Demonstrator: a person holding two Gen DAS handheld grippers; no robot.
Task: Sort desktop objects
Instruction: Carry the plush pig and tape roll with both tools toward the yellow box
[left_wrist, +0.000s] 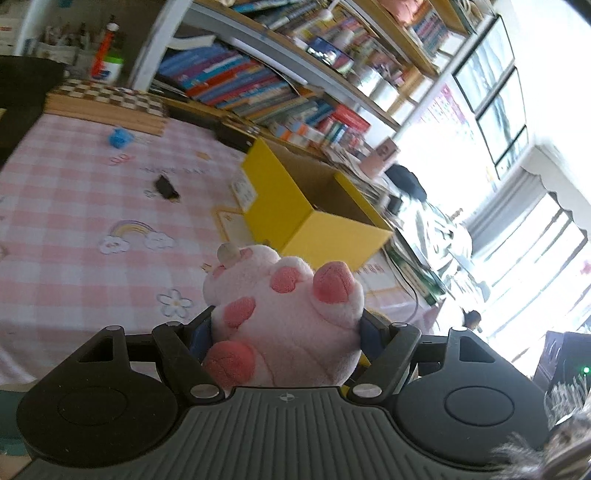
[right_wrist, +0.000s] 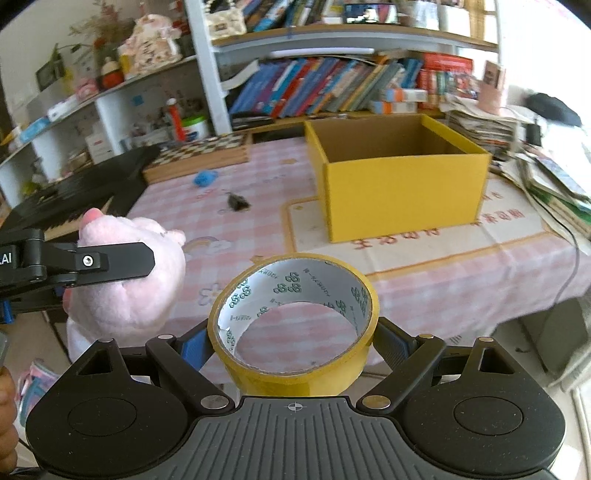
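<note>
Left gripper (left_wrist: 286, 325): jaws part-way apart, blue pads pressed into both flanks of a pink plush animal toy with darker pink paw pads (left_wrist: 284, 317). Toy is clear of the table, held above the near edge of the pink-and-white checked tablecloth (left_wrist: 74, 206). In the left wrist view its long axis runs along the fingers, paws and underside turned up toward the camera, the head end with a small cream horn pointing away toward the table. In the right wrist view the same toy (right_wrist: 129, 280) shows at left, clamped in the black finger of the left gripper (right_wrist: 110, 264).

Right gripper (right_wrist: 291, 341): jaws wide, pads bearing on opposite sides of a roll of yellowish-tan packing tape with a printed white cardboard core (right_wrist: 295, 321). Roll is held off the table, just in front of its near edge. The core's axis runs forward and somewhat upward, so the hole faces the camera and the tablecloth (right_wrist: 461, 280) shows through it.

Open-topped yellow cardboard box (right_wrist: 402, 184) stands upright on a cream mat at the far right part of the table, its long side across the right wrist view; interior looks bare brown. In the left wrist view the box (left_wrist: 314, 221) sits tilted by the camera roll, beyond the toy.

Also on the cloth, well apart from the box: small blue object (right_wrist: 205, 178), small dark object (right_wrist: 236, 202), wooden chequered board (right_wrist: 207, 151) at the far edge.
</note>
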